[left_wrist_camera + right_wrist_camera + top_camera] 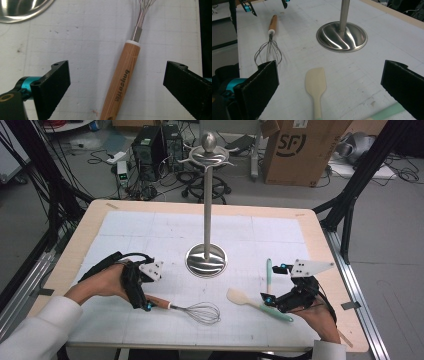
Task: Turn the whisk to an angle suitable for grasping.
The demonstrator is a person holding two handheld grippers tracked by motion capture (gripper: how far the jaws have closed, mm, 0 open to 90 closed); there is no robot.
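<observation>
Whisk [192, 310] lies flat on the white gridded mat of the surface [320, 232], near the front edge, left of centre. Handle is light-brown wood with dark lettering printed along it, a hole near its butt end, a white collar and a short metal ferrule [136, 34] where the wires start. Wire loops form a balloon head pointing toward the right side in the high view; wires thin, silvery, unbent as far as can be seen.

Left tool [145, 301] sits over the handle's butt end. Jaws stand wide apart, one on each side of the handle, neither pad touching the wood in the left gripper view.

Right tool [269, 283]: jaws likewise wide apart. Between them lies a spatula [315, 83] with a cream blade and pale-green handle, not touched by either pad. A second pale-green handle [268, 269] lies just beside it.

Steel stand [206, 255] with round dished base and upright pole stands mid-surface, behind both utensils, well apart from the whisk.
</observation>
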